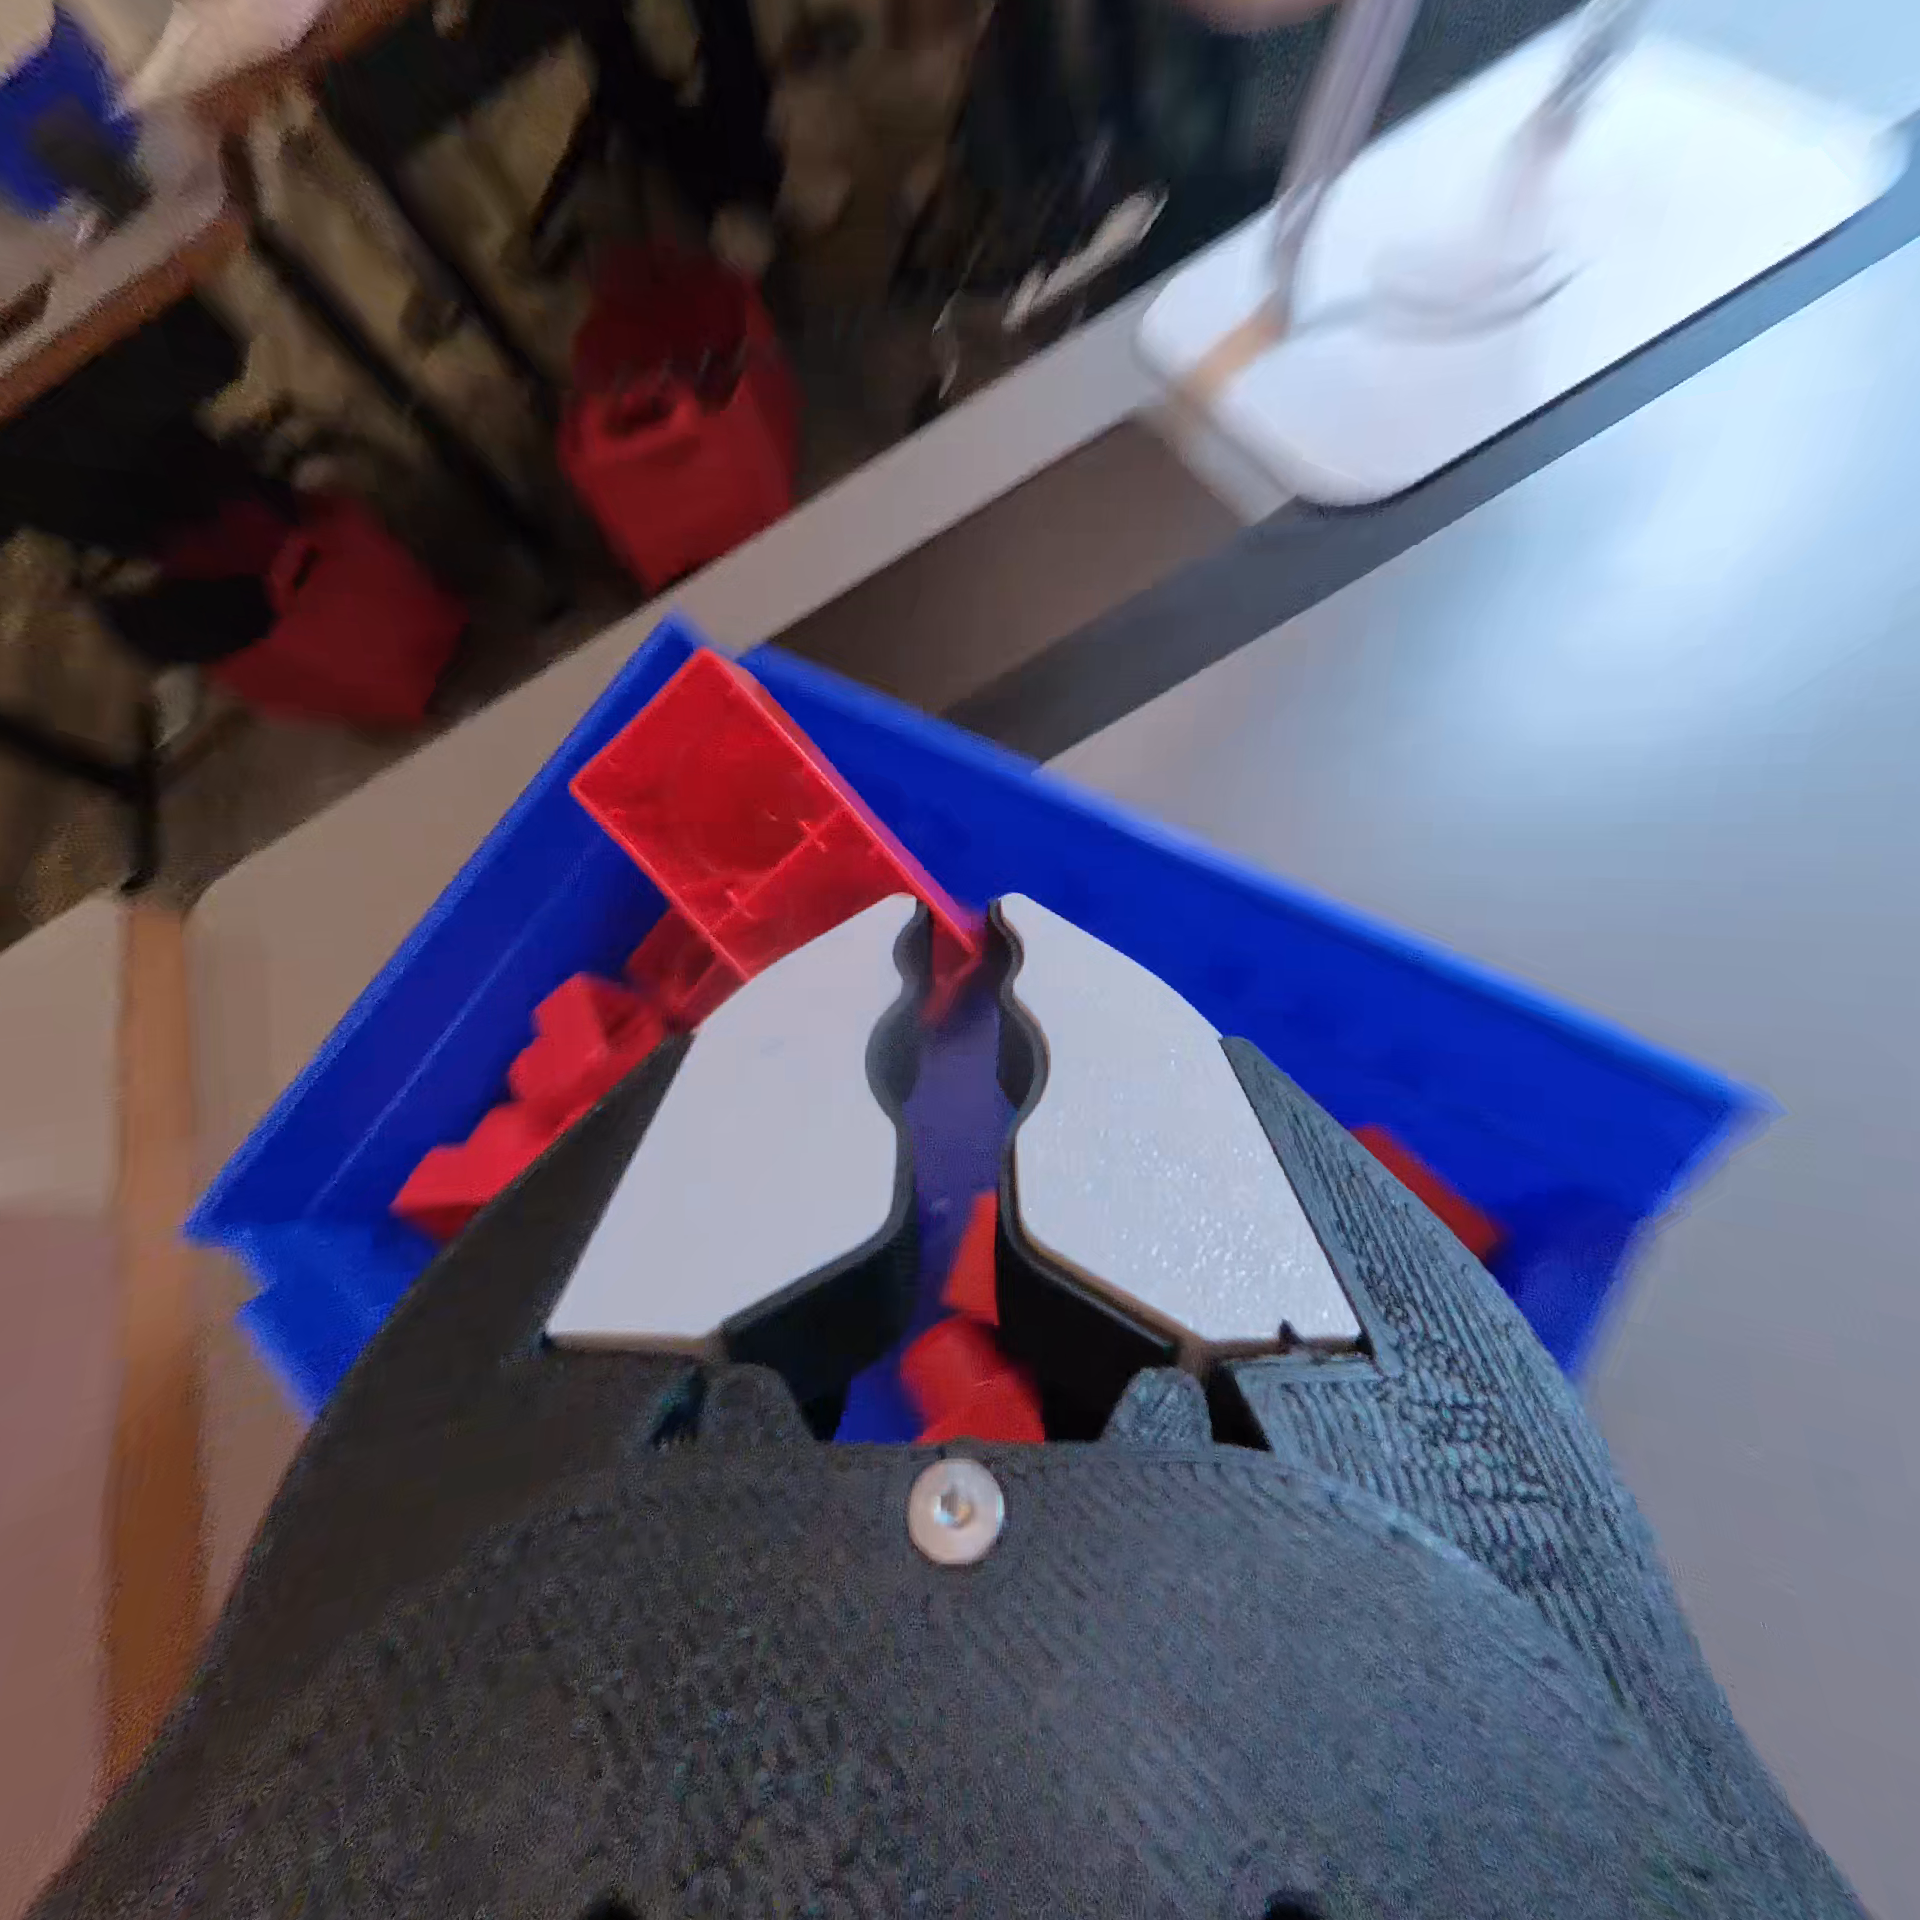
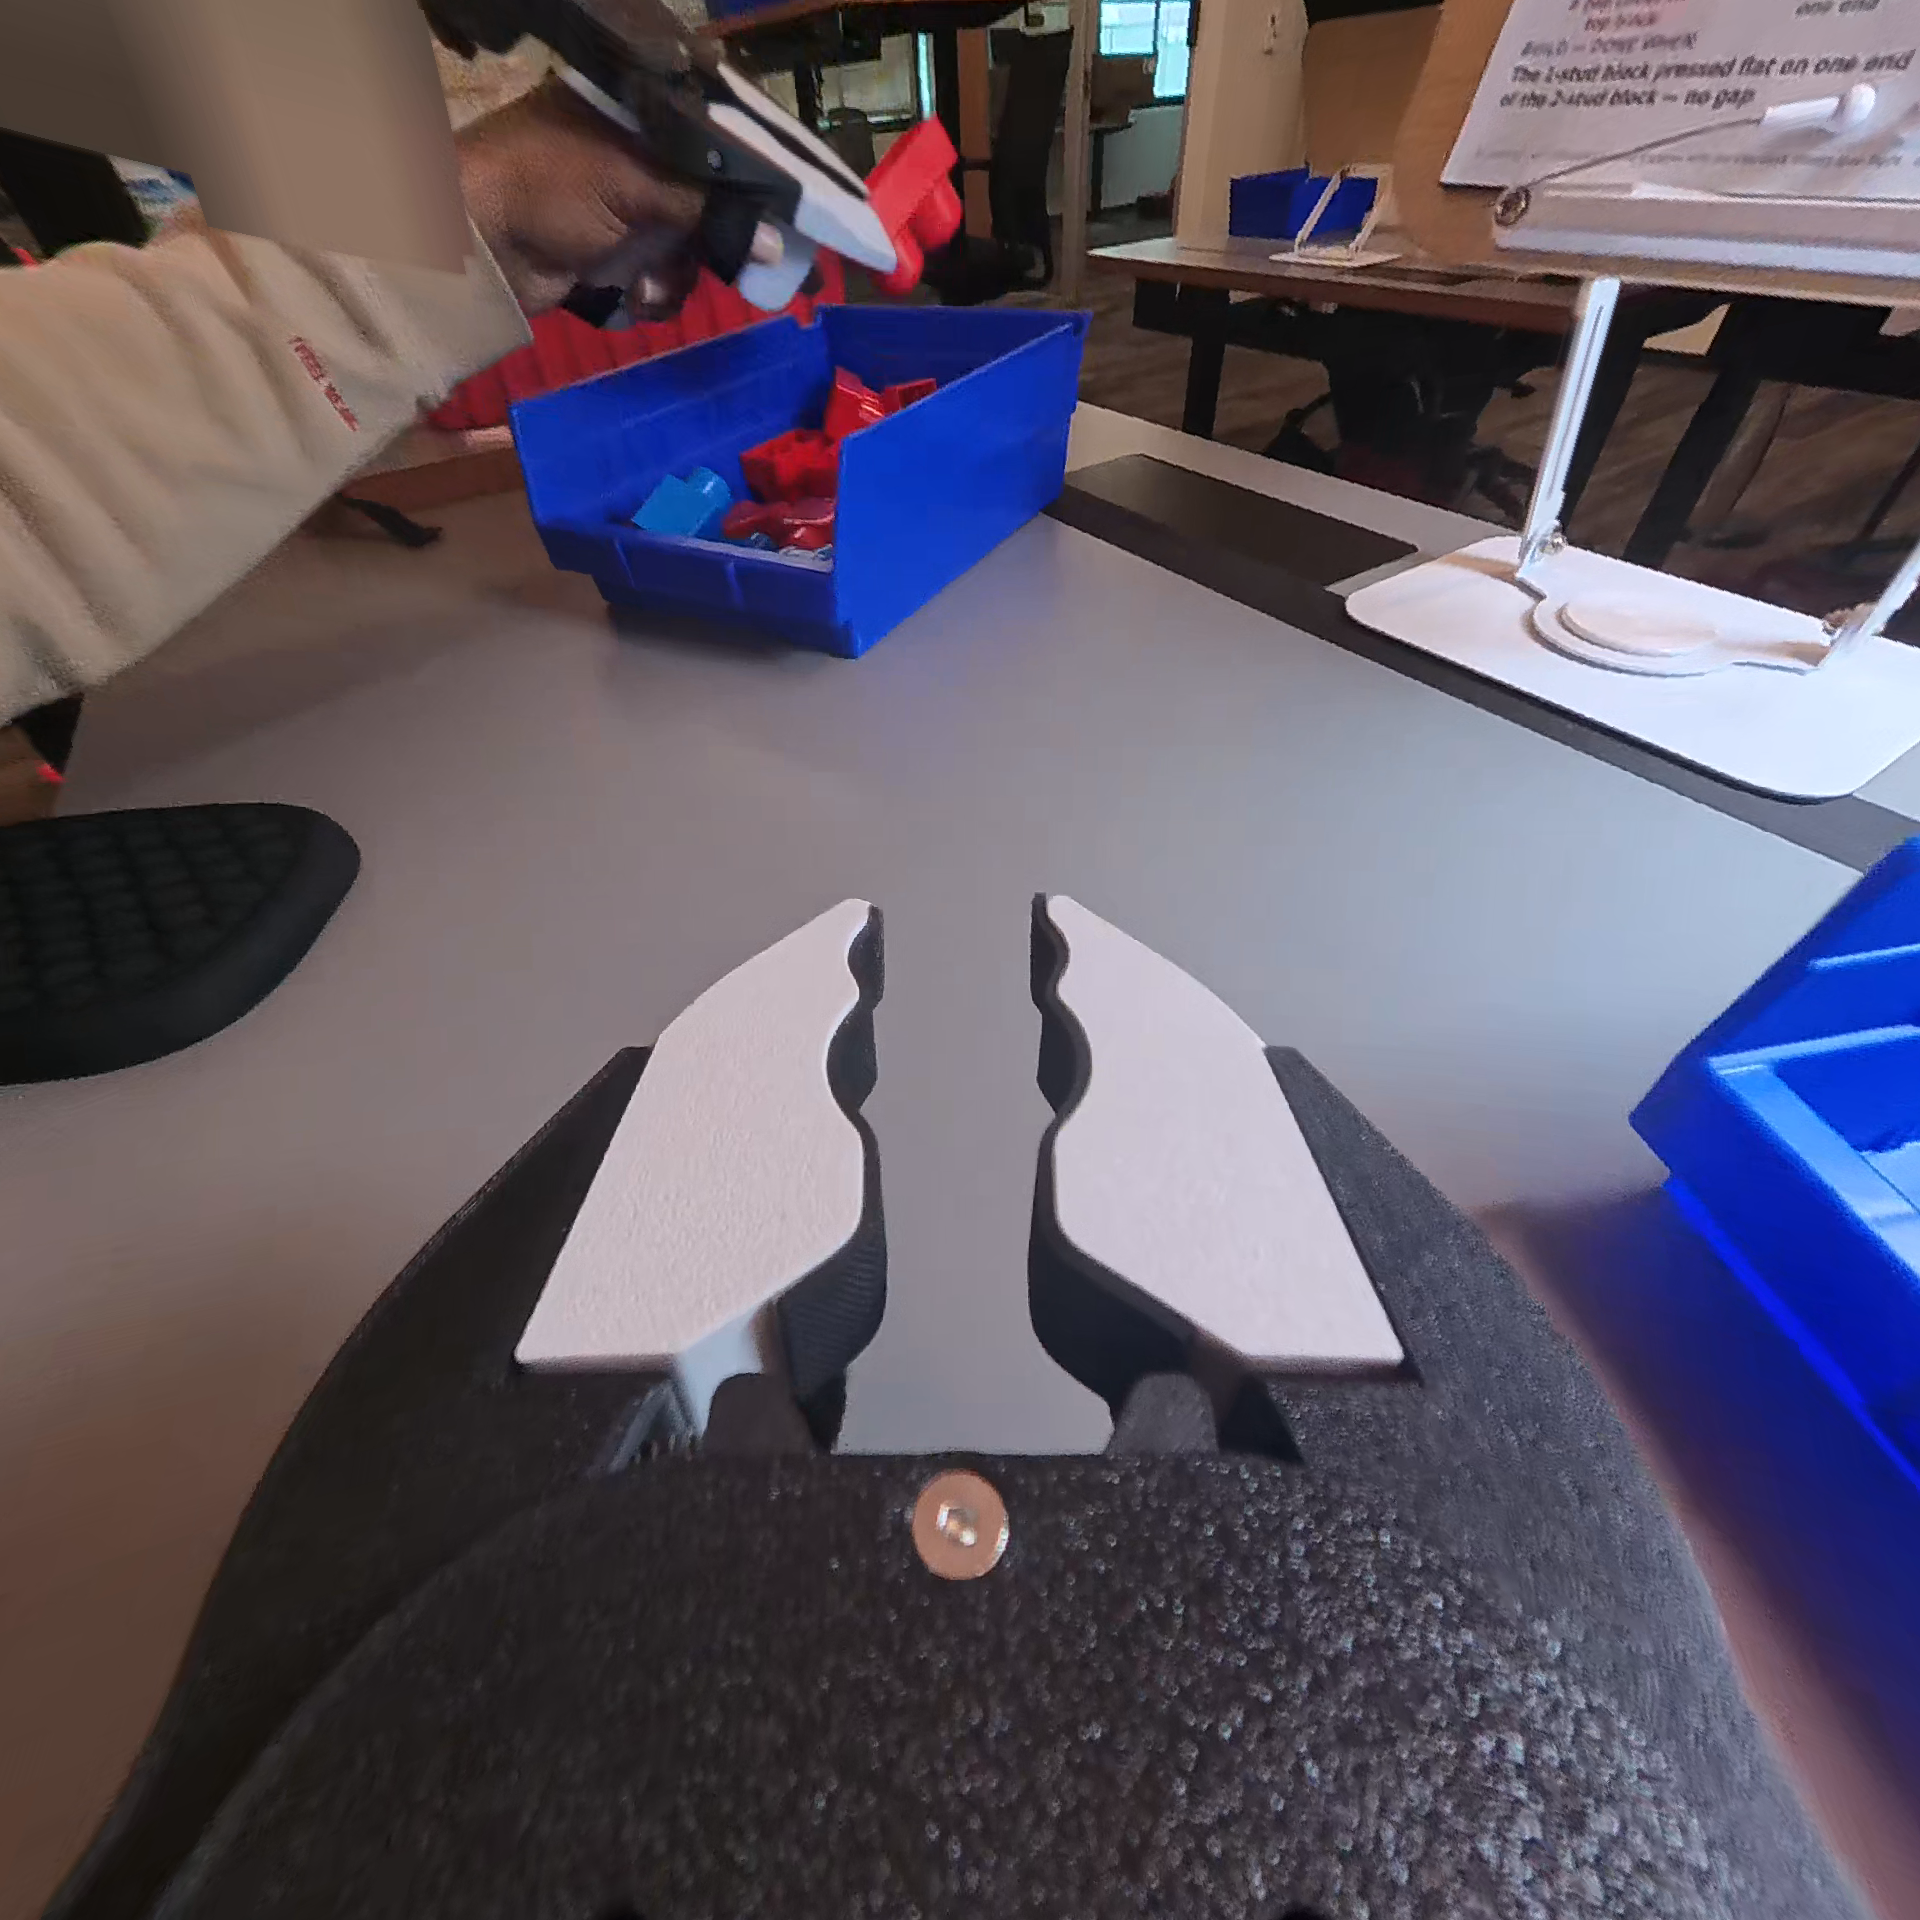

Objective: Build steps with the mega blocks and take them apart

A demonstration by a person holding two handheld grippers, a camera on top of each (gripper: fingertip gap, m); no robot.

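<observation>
Writing: I see a printed sheet [image 2: 1704, 94] on a white stand [image 2: 1621, 665] at the table's far right; small red lettering on the person's cream sleeve [image 2: 156, 416], too blurred to read. No brand marks I can make out on the blocks or bins.
L gripper [image 1: 958, 940]: clenched on a red block [image 1: 727, 821], pinching its thin wall at the fingertips; block sticks out fwd and to the left of the tips, tilted.
Block vs bin: I'm holding it in the air above the blue bin [image 2: 935, 499], clear of the rim.
Bin contents: loose red blocks [image 2: 790, 457] plus one light-blue block [image 2: 681, 504], lying jumbled.
R gripper [image 2: 956, 925]: released, fingers apart, nothing between them; low over bare grey table [image 2: 1143, 748], well apart from the bin.
Near R: second blue bin [image 2: 1808, 1122] at right edge; black mesh pad [image 2: 135, 925] at left.
</observation>
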